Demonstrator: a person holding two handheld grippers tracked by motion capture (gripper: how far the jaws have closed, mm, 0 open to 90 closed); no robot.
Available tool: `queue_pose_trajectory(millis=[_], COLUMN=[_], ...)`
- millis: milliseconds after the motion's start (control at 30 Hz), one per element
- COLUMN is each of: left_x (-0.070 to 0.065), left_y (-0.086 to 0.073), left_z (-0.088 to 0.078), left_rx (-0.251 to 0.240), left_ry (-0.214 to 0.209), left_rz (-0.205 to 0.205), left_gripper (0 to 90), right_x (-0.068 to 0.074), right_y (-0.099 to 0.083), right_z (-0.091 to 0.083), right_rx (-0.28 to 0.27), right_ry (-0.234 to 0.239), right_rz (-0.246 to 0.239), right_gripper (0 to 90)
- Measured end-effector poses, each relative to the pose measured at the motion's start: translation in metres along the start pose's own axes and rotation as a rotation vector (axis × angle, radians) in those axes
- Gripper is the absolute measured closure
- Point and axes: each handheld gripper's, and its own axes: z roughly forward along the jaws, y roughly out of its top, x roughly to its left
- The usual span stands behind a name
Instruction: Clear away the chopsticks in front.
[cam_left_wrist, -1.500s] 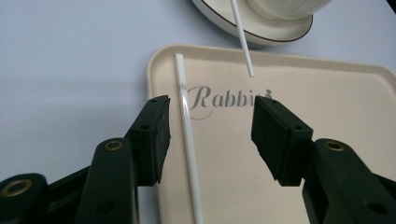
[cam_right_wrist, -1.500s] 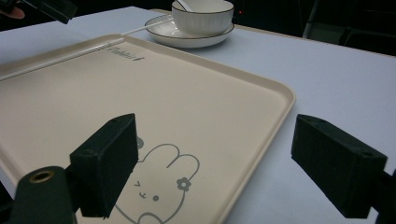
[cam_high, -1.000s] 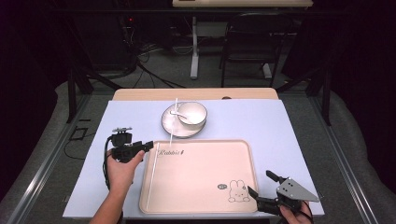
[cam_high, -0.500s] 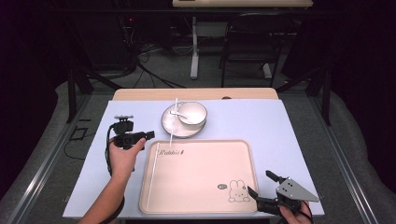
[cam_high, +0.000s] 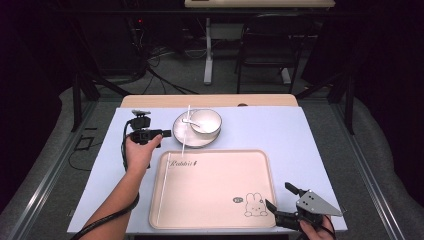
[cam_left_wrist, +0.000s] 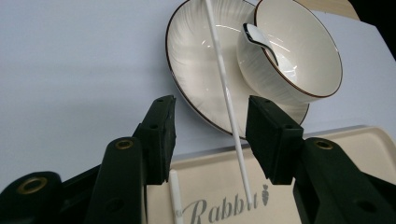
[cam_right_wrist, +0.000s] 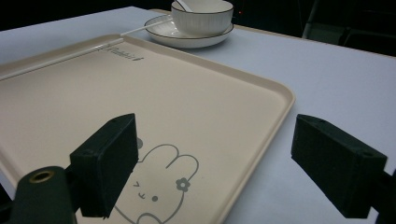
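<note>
Since the earlier frame, the left tongs (cam_high: 167, 133) have slid toward the plate (cam_high: 186, 137), narrowing but still spread, gripping nothing; the white chopstick (cam_left_wrist: 225, 95) lies lengthwise between them, pointing away. Right tongs (cam_high: 281, 200) rest spread wide, well apart at the tray (cam_high: 215, 222) corner.

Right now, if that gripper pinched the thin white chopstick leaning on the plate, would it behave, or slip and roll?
The chopstick looks thin, smooth and glossy, so it may slip in the left gripper, whose jaws have been closing around it. Resting across the plate rim onto the tray, it could pivot or roll if nudged. It looks stiff and light.
</note>
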Motion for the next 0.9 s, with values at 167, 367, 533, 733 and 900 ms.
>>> queue_pose_trajectory(millis=[167, 367, 533, 733, 900], left_x=[-0.001, -0.002, -0.005, -0.011, -0.014], left_y=[0.005, 0.011, 0.015, 0.019, 0.021], left_z=[0.010, 0.019, 0.025, 0.034, 0.042], left_rx=[-0.003, -0.006, -0.003, 0.009, 0.017], left_ry=[0.012, 0.042, 0.026, 0.041, 0.046], left_rz=[0.001, 0.017, 0.017, 0.043, 0.039], left_gripper=[53.5, 54.2, 57.3, 58.2, 59.2], right_x=[0.000, 0.000, -0.001, -0.001, -0.001], right_y=[0.000, 0.000, 0.000, 0.000, 0.000], right_z=[0.000, 0.000, -0.001, -0.001, -0.001], right_rx=[-0.001, -0.002, -0.005, -0.004, -0.007], right_ry=[0.001, 0.004, 0.002, 0.002, 0.002], right_rz=[-0.001, 0.000, 0.000, 0.001, 0.004], right_gripper=[14.3, 14.3, 14.3, 14.3, 14.3])
